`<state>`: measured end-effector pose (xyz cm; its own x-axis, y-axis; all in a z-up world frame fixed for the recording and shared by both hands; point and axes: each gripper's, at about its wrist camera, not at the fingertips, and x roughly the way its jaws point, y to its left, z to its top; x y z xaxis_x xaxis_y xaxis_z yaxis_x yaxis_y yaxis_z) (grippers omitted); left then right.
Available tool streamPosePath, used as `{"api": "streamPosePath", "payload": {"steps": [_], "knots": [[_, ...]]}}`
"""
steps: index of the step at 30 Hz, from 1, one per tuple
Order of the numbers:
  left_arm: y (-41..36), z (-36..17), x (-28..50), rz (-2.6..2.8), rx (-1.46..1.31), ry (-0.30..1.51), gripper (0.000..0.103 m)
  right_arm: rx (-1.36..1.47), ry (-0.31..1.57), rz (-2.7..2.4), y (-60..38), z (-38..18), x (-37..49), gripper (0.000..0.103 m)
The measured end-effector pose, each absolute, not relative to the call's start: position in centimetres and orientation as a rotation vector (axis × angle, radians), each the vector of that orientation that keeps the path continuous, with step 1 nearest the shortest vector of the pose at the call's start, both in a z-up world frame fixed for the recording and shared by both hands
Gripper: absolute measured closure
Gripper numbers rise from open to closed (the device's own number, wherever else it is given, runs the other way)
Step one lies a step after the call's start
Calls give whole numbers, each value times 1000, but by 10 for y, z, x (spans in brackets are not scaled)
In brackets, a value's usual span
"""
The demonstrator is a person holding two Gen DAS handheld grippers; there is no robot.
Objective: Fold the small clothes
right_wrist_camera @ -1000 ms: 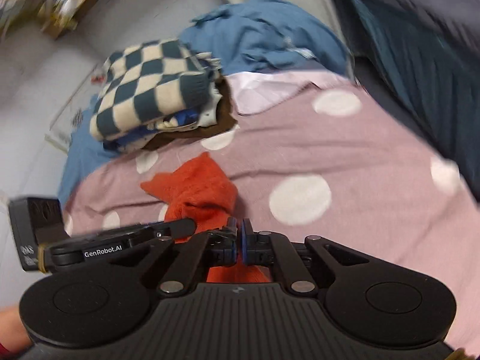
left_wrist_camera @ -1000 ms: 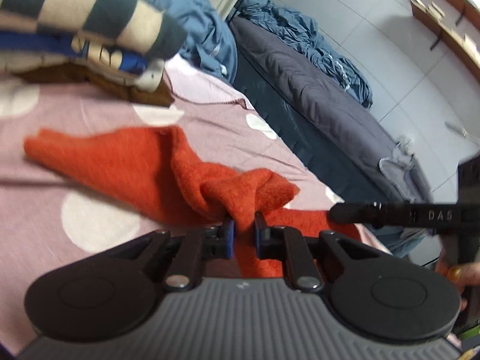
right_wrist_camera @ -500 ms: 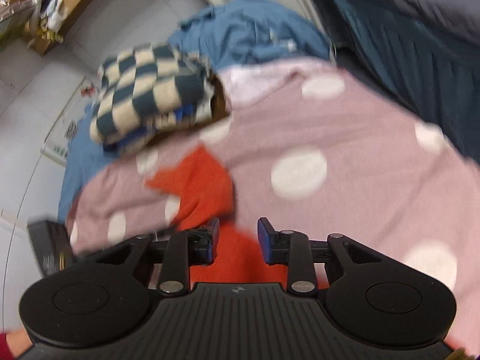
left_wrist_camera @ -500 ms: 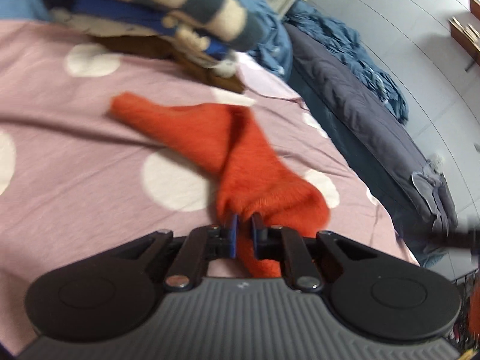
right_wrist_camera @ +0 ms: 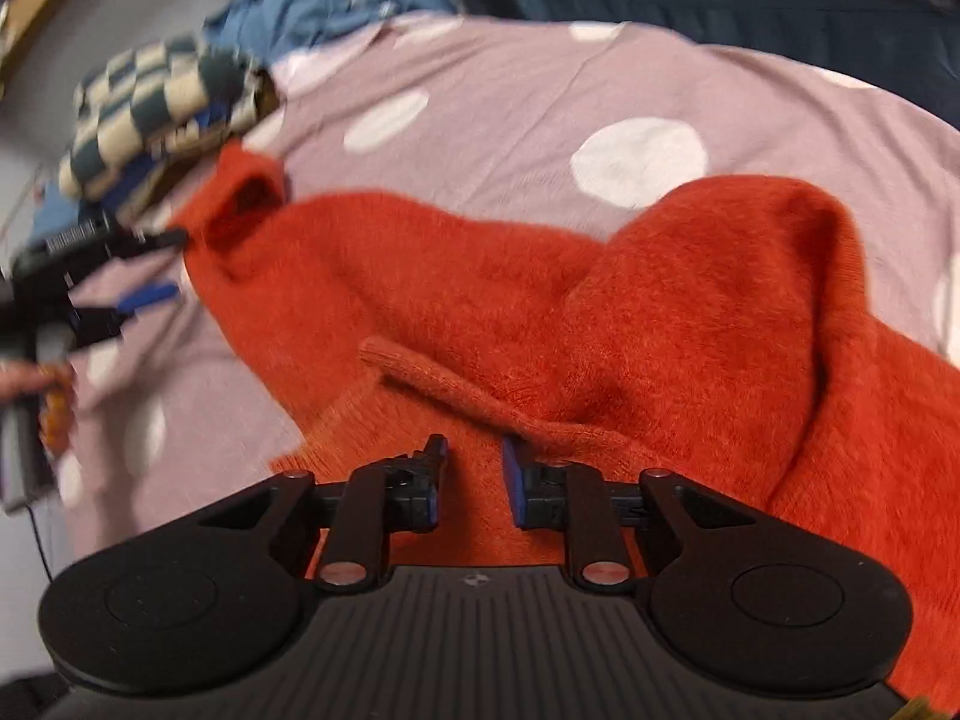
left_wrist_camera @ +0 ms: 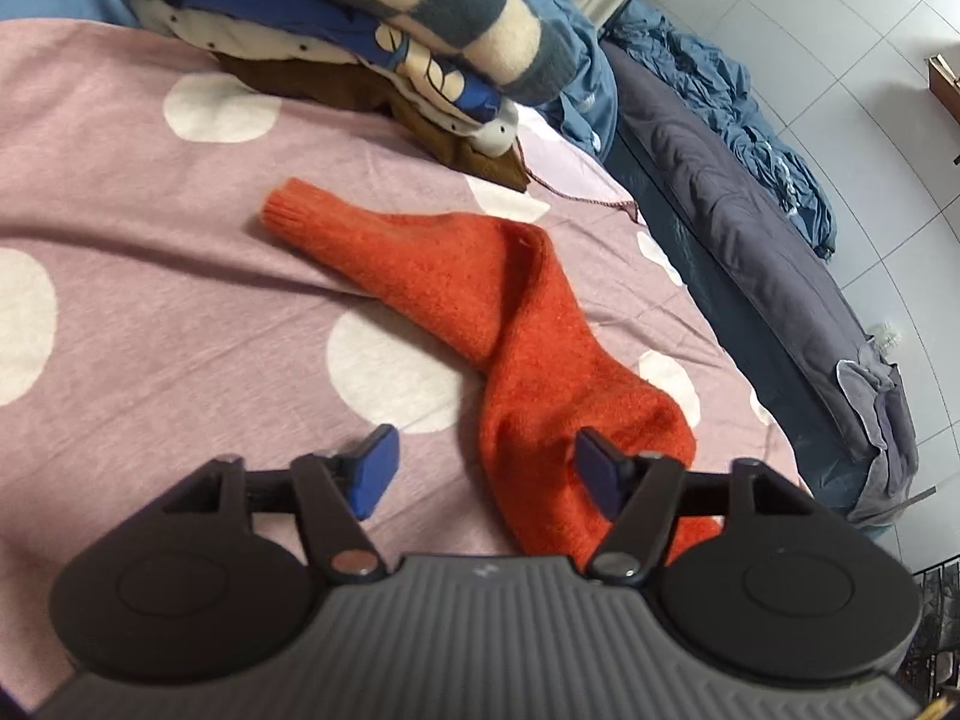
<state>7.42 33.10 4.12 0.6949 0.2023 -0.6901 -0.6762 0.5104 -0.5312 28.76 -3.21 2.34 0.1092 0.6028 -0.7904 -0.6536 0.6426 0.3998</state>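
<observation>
Orange knit sweater (left_wrist_camera: 528,354) is lying crumpled on the pink polka-dot bedsheet (left_wrist_camera: 150,276), one sleeve stretching ahead of the left jaws toward the pile of folded clothes (left_wrist_camera: 384,30) at the far end. Left gripper (left_wrist_camera: 480,468) is standing wide, jaws having just been opening; the knit is lying between them, nearer the right-hand pad, but nothing is pressing on it, so it is letting go, not holding. Right gripper (right_wrist_camera: 474,474) is hovering low over the sweater body (right_wrist_camera: 540,300), jaws partway apart and having just been closing in a bit, a ribbed edge lying just ahead of the right-hand pad, no fabric pinched as far as can be seen; that view is blurring with motion. In the right wrist view the left gripper (right_wrist_camera: 150,267) is showing off to the left by the sleeve cuff, a hand partly visible below it. Risks from here: the right jaws are likely closing on a thick bunch or a single stray layer instead of the hem, dragging the whole garment and undoing the lay; fuzzy knit may be snagging on the left pad as it is pulling away; the sleeve is sitting near the stack and a tug could be nudging it.
</observation>
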Motion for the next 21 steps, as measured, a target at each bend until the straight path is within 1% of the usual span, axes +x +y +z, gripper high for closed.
{"api": "streamPosePath", "payload": {"steps": [1, 2, 4, 6, 7, 8, 9, 11, 14, 16, 18, 21], "knots": [[334, 40, 79, 558, -892, 603, 21, -20, 1113, 914, -37, 29, 286, 60], [336, 38, 85, 544, -896, 601, 14, 12, 1094, 901, -41, 35, 284, 56], [336, 31, 104, 515, -871, 634, 15, 65, 1085, 879, -51, 43, 275, 51], [333, 29, 122, 508, -815, 654, 23, 109, 1075, 869, -60, 49, 264, 51], [329, 30, 128, 484, -790, 643, 49, 120, 1072, 870, -64, 49, 258, 51], [327, 30, 136, 440, -790, 650, 84, 119, 1072, 869, -67, 47, 252, 50], [325, 31, 142, 410, -805, 670, 88, 117, 1072, 869, -70, 44, 245, 50], [315, 40, 148, 382, -792, 644, 88, 105, 1097, 871, -71, 31, 234, 49], [293, 68, 151, 327, -767, 562, 89, 61, 1150, 800, -77, 10, 224, 49], [269, 92, 157, 250, -729, 526, 89, 123, 1151, 767, -89, 9, 219, 49], [229, 117, 166, 136, -661, 508, 89, 198, 1145, 730, -105, 13, 214, 48], [143, 147, 170, -54, -493, 506, 89, 267, 1105, 666, -135, 25, 201, 47]]}}
